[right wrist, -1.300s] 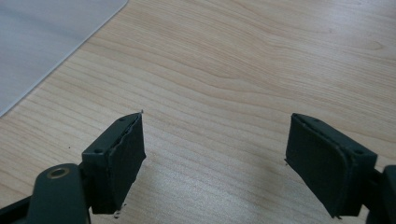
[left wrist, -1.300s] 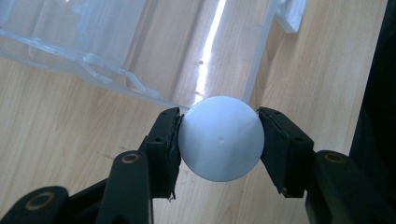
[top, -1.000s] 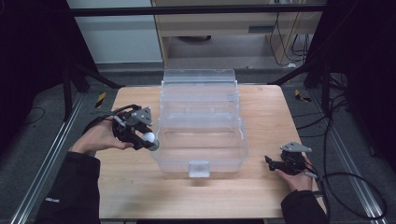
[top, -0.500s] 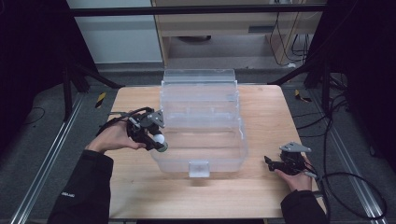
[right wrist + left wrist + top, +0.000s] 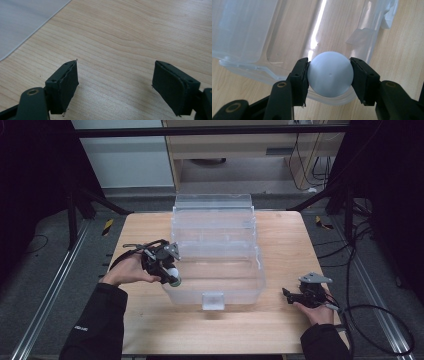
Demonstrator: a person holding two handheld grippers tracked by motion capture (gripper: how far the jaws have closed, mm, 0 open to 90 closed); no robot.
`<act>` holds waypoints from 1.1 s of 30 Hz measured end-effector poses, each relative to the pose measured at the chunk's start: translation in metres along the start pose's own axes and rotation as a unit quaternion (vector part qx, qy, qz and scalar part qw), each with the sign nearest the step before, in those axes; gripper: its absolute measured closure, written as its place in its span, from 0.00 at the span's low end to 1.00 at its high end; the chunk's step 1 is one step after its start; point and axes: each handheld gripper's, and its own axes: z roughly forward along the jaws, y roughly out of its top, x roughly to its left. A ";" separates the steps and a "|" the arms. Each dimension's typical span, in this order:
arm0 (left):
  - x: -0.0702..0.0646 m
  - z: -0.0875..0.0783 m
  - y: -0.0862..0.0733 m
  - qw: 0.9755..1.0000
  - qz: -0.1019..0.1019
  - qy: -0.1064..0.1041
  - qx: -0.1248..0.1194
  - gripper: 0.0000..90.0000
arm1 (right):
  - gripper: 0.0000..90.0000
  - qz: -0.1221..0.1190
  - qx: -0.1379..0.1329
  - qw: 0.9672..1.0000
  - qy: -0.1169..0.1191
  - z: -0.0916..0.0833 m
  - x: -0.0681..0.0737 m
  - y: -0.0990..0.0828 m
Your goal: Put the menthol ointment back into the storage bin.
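Left hand-held gripper clamps ball at bin rim; smooth ball may slip out; right hand-held gripper rests apart on tabletop

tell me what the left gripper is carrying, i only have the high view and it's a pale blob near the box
Observer: In the left gripper view, the left gripper is shut on a pale blue ball, one jaw on each side.
Operator: is it over the box yet
Observer: It hangs over the rim of the clear plastic box, with the box floor beyond.
Operator: and the right gripper
Observer: The right gripper is open with nothing between its jaws, just above the wooden table.
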 end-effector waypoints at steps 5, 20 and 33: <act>0.000 0.009 -0.002 1.000 -0.005 -0.007 0.003 0.56 | 0.23 -0.001 0.003 1.000 0.003 0.000 0.001 0.000; 0.001 0.030 -0.008 1.000 -0.017 -0.012 0.022 0.56 | 0.23 -0.004 0.005 1.000 0.004 0.001 0.002 -0.001; 0.000 0.041 -0.013 0.999 -0.023 -0.012 0.027 0.56 | 0.23 -0.010 0.008 1.000 0.005 0.002 0.002 -0.001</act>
